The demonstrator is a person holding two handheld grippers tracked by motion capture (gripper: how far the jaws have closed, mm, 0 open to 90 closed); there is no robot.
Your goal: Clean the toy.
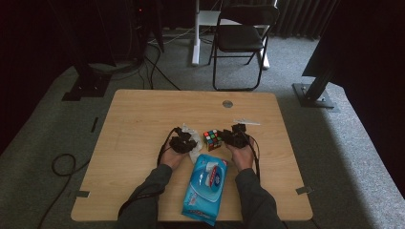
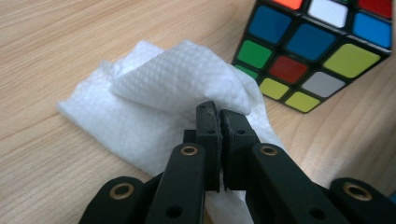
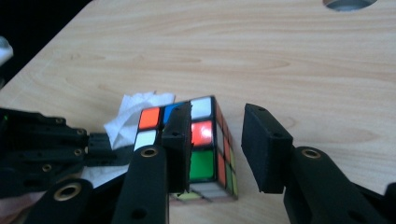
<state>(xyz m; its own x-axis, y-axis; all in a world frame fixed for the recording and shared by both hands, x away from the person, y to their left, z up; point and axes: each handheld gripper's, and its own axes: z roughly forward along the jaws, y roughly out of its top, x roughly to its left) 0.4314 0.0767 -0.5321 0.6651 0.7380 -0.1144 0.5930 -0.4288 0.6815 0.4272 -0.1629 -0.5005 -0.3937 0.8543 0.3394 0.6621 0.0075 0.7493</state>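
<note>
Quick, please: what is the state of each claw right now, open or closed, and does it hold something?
Left claw: closed, pinching the white tissue.
Right claw: jaws stand apart beside the puzzle cube; one jaw lies against it, a grip cannot be told.

the wipe [image 1: 192,138] is laid on the table [image 1: 143,124] left of the cube [image 1: 212,139] (just beside it); the wipes pack [image 1: 205,188] is set nearer the person.
</note>
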